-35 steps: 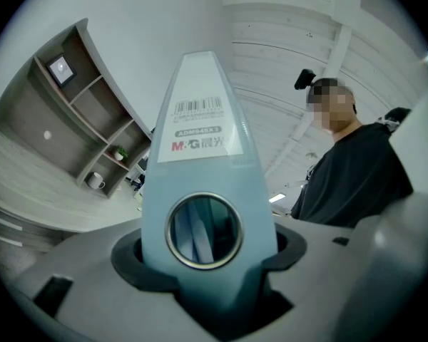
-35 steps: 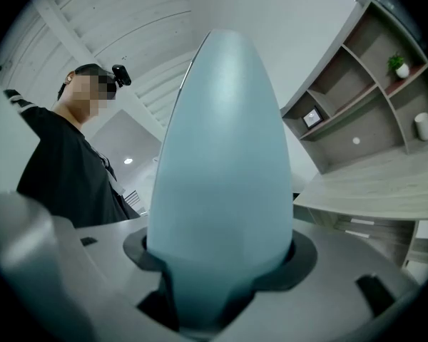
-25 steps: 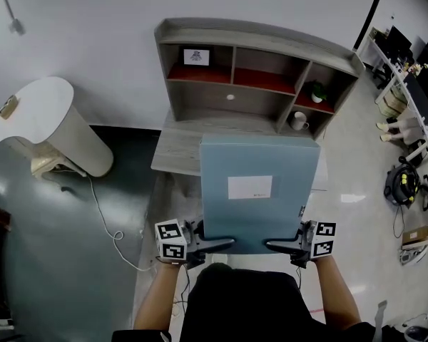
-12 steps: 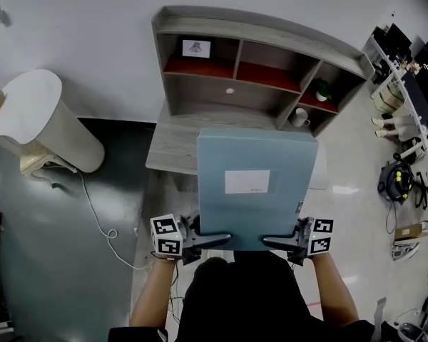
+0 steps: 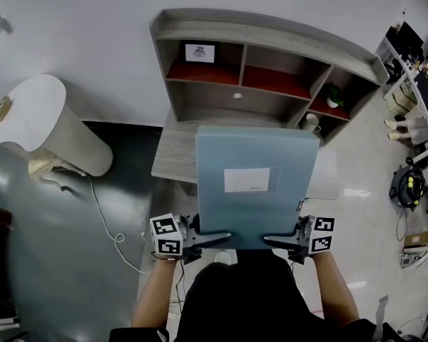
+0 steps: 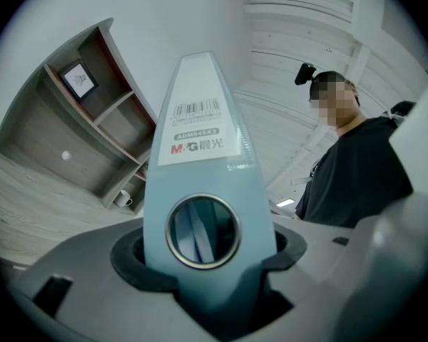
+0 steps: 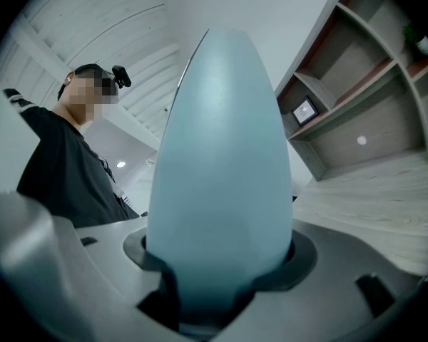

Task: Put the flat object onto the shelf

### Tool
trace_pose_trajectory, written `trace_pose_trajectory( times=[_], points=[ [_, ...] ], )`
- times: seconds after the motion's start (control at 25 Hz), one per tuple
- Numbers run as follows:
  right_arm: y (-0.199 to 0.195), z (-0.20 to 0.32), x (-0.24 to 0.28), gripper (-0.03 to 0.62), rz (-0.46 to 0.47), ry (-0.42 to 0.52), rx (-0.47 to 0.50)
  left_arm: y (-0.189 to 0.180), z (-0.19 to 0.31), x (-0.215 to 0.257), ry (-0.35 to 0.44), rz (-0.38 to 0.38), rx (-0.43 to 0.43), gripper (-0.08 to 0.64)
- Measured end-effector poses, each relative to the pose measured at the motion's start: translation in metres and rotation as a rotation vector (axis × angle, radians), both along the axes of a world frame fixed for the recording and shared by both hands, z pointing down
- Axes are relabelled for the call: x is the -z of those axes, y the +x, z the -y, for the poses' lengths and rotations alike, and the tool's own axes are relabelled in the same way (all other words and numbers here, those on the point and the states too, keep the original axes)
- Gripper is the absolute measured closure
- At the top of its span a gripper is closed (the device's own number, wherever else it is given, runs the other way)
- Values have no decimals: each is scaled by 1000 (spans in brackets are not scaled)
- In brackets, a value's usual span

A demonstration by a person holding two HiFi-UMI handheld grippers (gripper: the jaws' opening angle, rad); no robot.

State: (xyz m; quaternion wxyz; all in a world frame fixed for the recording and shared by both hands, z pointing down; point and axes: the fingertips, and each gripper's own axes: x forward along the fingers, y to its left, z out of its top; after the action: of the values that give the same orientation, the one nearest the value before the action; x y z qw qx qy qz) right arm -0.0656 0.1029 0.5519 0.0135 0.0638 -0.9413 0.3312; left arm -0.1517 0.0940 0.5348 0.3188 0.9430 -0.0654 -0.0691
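Note:
A flat light-blue file box (image 5: 255, 184) with a white label is held level in front of the grey desk shelf (image 5: 271, 41). My left gripper (image 5: 214, 239) is shut on its near left edge, the spine with a ring hole (image 6: 202, 231) and barcode label. My right gripper (image 5: 279, 241) is shut on the near right edge (image 7: 221, 184). The box's far edge hangs over the desk top (image 5: 175, 152), below the shelf's open compartments.
The shelf holds a small framed picture (image 5: 199, 52), a plant (image 5: 334, 96) and a white mug (image 5: 312, 122). A white rounded table (image 5: 39, 123) stands at left, with a cable (image 5: 107, 219) on the floor. Desks and gear (image 5: 414, 184) line the right side.
The view has shifted slightly; the box stays gripped at both near corners, its far edge a little closer under the shelf. Both grips are unchanged.

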Motion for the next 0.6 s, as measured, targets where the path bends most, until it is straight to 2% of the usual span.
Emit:
trace_pose_trajectory(
  times=[0.44, 0.6],
  points=[
    [32, 107, 10, 296, 25, 25, 7, 30, 109, 11, 43, 78, 76, 247],
    [43, 146, 21, 291, 38, 59, 2, 41, 149, 24, 76, 111, 84, 241]
  ],
)
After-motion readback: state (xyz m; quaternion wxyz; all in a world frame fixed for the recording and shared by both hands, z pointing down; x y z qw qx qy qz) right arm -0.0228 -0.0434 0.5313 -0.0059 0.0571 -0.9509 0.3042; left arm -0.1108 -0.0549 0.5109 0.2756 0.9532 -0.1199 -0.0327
